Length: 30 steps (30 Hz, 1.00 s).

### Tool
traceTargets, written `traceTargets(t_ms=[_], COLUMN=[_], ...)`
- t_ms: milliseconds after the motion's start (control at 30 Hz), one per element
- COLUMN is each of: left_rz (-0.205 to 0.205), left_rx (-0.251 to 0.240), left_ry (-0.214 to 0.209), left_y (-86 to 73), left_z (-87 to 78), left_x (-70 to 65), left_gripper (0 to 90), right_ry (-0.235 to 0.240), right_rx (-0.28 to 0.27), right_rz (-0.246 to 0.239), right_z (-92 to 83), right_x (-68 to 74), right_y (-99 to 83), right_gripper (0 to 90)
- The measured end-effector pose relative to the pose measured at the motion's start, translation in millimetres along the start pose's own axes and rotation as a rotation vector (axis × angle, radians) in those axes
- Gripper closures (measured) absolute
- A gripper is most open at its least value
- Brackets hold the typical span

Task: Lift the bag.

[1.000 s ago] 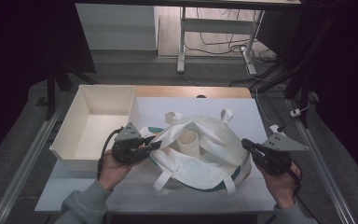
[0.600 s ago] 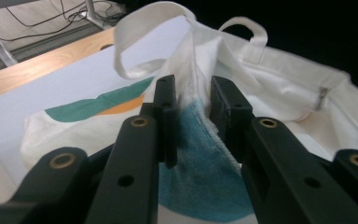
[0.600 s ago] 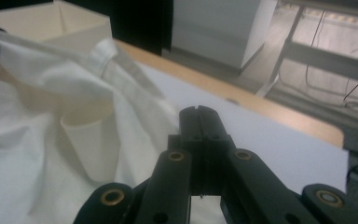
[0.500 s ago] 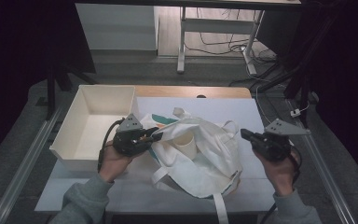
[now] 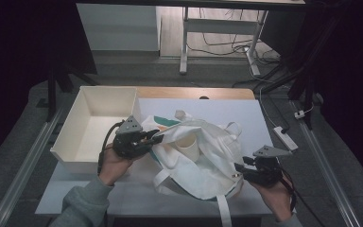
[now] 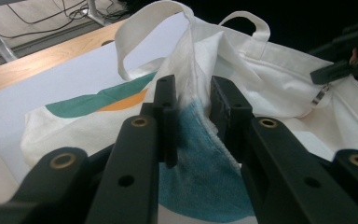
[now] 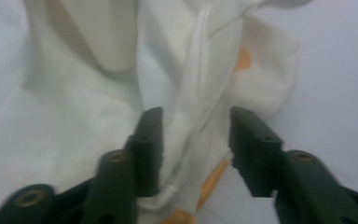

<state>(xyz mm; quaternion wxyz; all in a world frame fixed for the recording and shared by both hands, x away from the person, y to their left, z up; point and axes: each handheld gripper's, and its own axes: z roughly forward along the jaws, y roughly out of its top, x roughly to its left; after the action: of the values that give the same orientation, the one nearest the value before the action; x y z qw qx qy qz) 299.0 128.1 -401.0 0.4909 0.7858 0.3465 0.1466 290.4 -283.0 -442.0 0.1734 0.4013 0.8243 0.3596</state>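
My right gripper (image 5: 238, 171) has just been opening: its jaws now stand apart with a fold of the bag (image 5: 203, 151) loose between them, the pads no longer pressing on it. A second ago that side was lifted; now it has sunk onto the table (image 5: 246, 113). So I judge the right side released (or nearly so), and the bag's mouth no longer stretched between both hands.

My left gripper (image 5: 155, 137) holds a bunched bit of rim, jaws pinched on the cloth. The bag lies between my two grippers, white and crumpled, with teal and orange print, straps trailing. A pale cup (image 5: 187, 144) stands inside, just past my left jaws. Behind my left hand is the box (image 5: 87, 118).
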Motion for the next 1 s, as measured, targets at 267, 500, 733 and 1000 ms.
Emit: traceTargets(t_ms=[267, 500, 733, 1000], left_rz=[-0.005, -0.015, -0.018, -0.029], left_rx=[-0.026, -0.082, -0.130, -0.172], left_ry=[0.006, 0.013, 0.018, 0.020], left_y=[2.8, 11.5, 28.2, 50.6], left_z=[-7.3, -22.4, -31.4, -38.5], left_x=[2.6, 7.8, 16.2, 29.7], left_gripper=[72.6, 72.9, 73.1, 73.1], right_ry=[-0.013, -0.098, -0.166, -0.221], right_rx=[-0.113, -0.313, -0.453, -0.550], right_rz=[-0.079, -0.113, -0.128, -0.113], right_z=[-25.9, -67.0, -91.1, -104.7], right_x=[3.7, -6.1, -17.3, -32.9], right_y=[16.9, 55.4, 95.2, 126.6], right_gripper=[87.5, 88.2, 88.6, 88.9])
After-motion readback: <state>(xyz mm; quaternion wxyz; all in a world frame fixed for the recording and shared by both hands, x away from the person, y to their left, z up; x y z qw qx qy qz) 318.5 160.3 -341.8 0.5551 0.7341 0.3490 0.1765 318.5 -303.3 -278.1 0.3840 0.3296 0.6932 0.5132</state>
